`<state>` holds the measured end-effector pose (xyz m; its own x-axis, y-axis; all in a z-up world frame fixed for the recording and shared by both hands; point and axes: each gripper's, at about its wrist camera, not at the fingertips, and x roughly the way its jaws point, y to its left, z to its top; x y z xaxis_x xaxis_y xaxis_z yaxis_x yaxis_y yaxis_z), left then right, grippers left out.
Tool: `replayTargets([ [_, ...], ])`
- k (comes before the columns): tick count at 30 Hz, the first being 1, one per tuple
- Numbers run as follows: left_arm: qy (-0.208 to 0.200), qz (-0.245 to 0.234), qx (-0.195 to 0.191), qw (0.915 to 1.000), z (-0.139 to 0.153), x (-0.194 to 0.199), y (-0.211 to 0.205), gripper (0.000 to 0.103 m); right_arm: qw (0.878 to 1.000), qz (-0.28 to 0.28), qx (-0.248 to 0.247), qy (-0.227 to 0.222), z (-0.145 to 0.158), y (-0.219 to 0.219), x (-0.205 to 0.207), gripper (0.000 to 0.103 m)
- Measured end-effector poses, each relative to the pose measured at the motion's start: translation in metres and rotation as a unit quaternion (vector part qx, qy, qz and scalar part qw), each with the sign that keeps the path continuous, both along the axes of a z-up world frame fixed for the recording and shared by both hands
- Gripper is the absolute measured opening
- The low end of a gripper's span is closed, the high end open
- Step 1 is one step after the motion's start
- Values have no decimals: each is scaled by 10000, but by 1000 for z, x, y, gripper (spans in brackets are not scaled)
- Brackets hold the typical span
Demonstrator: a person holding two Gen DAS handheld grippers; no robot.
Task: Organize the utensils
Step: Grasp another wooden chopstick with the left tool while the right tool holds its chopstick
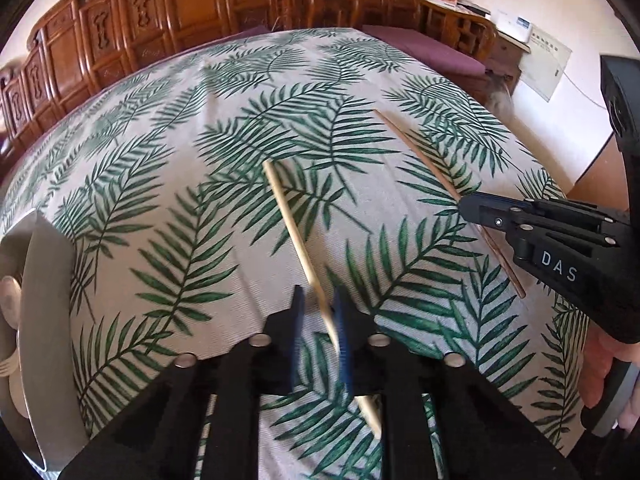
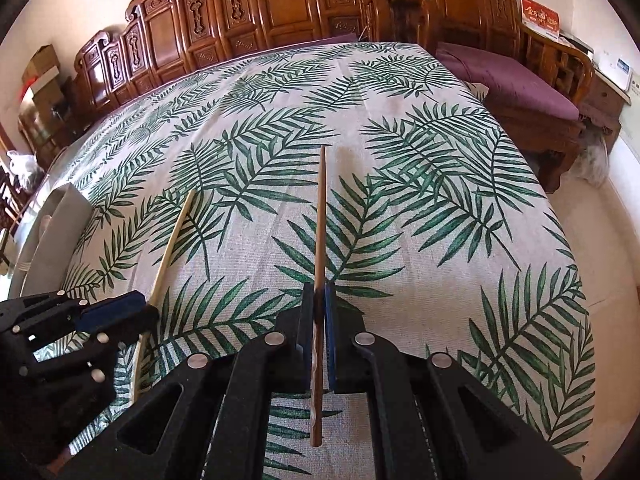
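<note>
My left gripper [image 1: 320,300] is shut on a pale wooden chopstick [image 1: 292,228], which slants up and away over the leaf-print tablecloth; it also shows in the right wrist view [image 2: 172,248]. My right gripper [image 2: 319,292] is shut on a darker brown chopstick [image 2: 321,216] that points straight ahead above the cloth. In the left wrist view the right gripper [image 1: 464,206] reaches in from the right, with the brown chopstick [image 1: 420,156] running through it. The left gripper [image 2: 140,312] shows at the lower left of the right wrist view.
A grey tray [image 1: 44,300] with pale utensils in it stands at the table's left edge; it also shows in the right wrist view [image 2: 60,232]. Carved wooden chairs [image 2: 280,4] line the far side. A bench with a purple cushion [image 2: 516,80] stands at the right.
</note>
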<state>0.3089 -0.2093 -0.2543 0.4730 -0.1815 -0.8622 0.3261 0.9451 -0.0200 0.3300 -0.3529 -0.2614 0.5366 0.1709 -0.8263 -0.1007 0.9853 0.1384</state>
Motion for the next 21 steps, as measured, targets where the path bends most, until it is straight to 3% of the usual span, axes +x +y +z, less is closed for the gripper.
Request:
replayTargets([
  [10,190,79,-97,9997,4,-7,18,4,9998,206,-16,4,2,15,-4,6],
  [21,2,261,-59,9996,33,-25,58,4,9982,572,45,-155,16,49,-15,6],
])
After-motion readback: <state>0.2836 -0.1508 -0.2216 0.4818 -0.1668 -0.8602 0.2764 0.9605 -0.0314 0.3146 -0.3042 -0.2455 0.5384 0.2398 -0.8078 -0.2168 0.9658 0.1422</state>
